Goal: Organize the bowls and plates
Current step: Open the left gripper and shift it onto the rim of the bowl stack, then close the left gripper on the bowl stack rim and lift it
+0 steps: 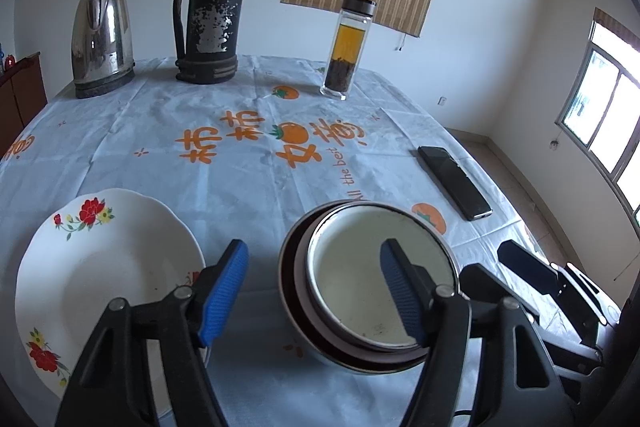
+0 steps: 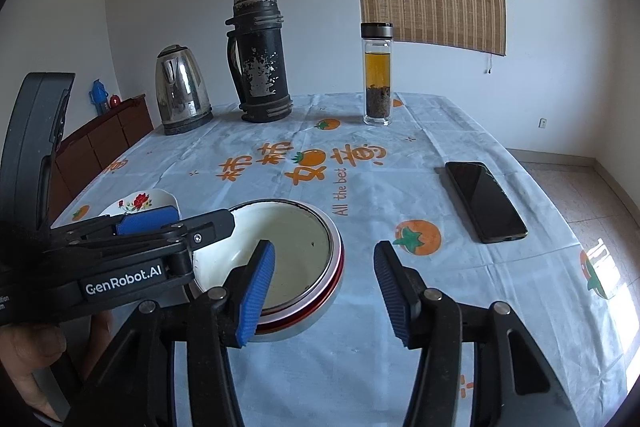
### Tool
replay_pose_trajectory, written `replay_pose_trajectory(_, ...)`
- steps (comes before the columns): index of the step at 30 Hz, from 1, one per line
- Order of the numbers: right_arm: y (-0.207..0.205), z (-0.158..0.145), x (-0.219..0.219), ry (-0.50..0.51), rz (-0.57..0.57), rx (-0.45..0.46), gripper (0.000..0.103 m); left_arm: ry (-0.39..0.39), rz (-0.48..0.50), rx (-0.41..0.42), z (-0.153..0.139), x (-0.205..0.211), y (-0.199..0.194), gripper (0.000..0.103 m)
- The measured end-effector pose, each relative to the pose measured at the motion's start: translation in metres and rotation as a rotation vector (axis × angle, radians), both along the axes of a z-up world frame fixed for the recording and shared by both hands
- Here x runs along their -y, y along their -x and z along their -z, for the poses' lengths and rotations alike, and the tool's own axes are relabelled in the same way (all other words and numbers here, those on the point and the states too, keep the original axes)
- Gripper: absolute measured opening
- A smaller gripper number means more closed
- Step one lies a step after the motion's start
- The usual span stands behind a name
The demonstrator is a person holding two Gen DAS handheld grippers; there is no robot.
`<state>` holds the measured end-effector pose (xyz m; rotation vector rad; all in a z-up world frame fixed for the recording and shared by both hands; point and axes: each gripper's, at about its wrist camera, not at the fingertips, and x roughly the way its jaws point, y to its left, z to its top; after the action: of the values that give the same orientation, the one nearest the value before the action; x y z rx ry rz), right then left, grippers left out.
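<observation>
Between the blue ribbed pads of the left gripper (image 1: 314,293) sits the near-left rim of the nested stack of bowls (image 1: 370,291): a white-enamelled inner bowl inside a dark red-brown one, inside a white outer one. Jaws stand wide apart, clamped on nothing; one pad hangs over the white bowl's interior, the other outside the rim toward the white floral scalloped plate (image 1: 104,279). Whether a pad touches the rim cannot be told.

Right gripper (image 2: 324,293) likewise gapes, empty; its left pad overlaps the stack's right edge, its right pad is over bare pale-blue printed tablecloth (image 2: 400,379).

Judgement: step in hand is likely gripping the stack, or the plate just beside it, to gather them. To do it well, the holder should lower one pad inside and one outside a single wall, catch all three rims or only the innermost deliberately, close squarely, and lift level so the nested bowls do not slide apart. Only one gripper should commit; the two bodies are crowded.

Well apart: black smartphone (image 2: 484,201), glass tea bottle (image 1: 348,49), black thermos flask (image 1: 212,7), steel kettle (image 1: 102,39).
</observation>
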<state>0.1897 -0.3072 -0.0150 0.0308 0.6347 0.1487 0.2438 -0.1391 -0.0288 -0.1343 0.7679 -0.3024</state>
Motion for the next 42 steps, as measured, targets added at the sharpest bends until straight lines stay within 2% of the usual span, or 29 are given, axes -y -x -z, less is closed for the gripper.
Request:
replay_pose_trajectory(15,-0.011,0.009,0.016,-0.064,0.03,-0.031,0.054,0.005,0.013,-0.061,0.012,0.0,-0.005,0.069)
replay_pose_trajectory(24,-0.021,0.019,0.013,-0.082,0.014,-0.083,0.054,0.003,0.029,-0.098,0.021,0.005,-0.007,0.069)
replay_pose_trajectory(32,-0.028,0.028,0.009,-0.1,-0.003,-0.12,0.043,-0.01,0.022,-0.127,0.029,0.005,-0.011,0.069)
replay_pose_trajectory(38,-0.034,0.033,0.012,-0.144,-0.007,-0.159,0.042,-0.025,0.027,-0.147,0.035,0.006,-0.013,0.064)
replay_pose_trajectory(39,-0.035,0.035,0.013,-0.158,-0.007,-0.165,0.041,-0.021,0.033,-0.152,0.036,0.006,-0.014,0.063)
replay_pose_trajectory(40,-0.036,0.036,0.013,-0.163,-0.008,-0.168,0.034,-0.018,0.042,-0.159,0.037,0.007,-0.014,0.059)
replay_pose_trajectory(42,-0.036,0.038,0.01,-0.145,-0.011,-0.172,0.032,-0.015,0.059,-0.171,0.039,0.011,-0.014,0.052)
